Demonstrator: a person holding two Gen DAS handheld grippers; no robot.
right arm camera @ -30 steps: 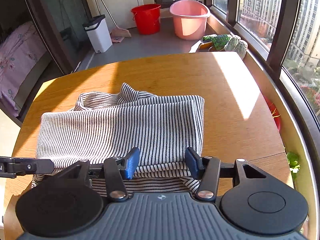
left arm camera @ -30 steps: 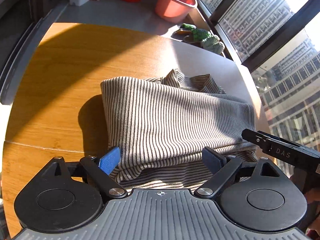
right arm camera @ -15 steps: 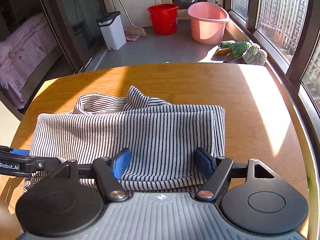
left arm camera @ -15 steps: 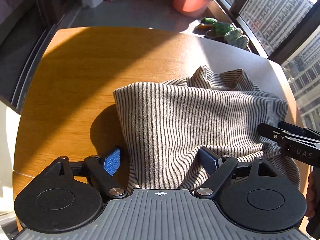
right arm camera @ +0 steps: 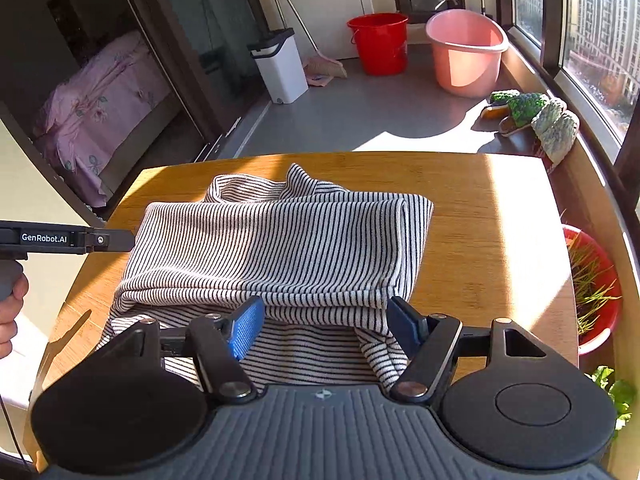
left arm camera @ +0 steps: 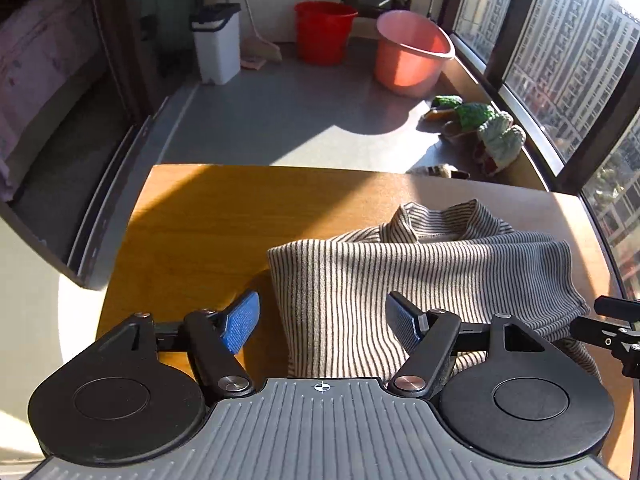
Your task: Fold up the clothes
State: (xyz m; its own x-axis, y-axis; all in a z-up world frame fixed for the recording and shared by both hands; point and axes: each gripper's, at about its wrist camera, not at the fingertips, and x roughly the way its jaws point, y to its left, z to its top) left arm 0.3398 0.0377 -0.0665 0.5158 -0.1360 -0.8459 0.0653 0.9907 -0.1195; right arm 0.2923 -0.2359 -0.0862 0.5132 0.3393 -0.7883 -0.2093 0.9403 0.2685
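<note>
Fingers of your left gripper [left arm camera: 322, 322] and right gripper [right arm camera: 324, 322] stand apart, gripping nothing, over the folded striped shirt [right arm camera: 280, 248] on the table [right arm camera: 480, 216].

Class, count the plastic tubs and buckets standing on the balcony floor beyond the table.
2: a red round plastic bucket by the far wall, and a pink oval plastic basin right of it near the windows. Others may be hidden.

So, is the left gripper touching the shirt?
Cannot tell. In the left wrist view, the open left gripper frames the shirt edge, but no contact or gap shows plainly.
</note>
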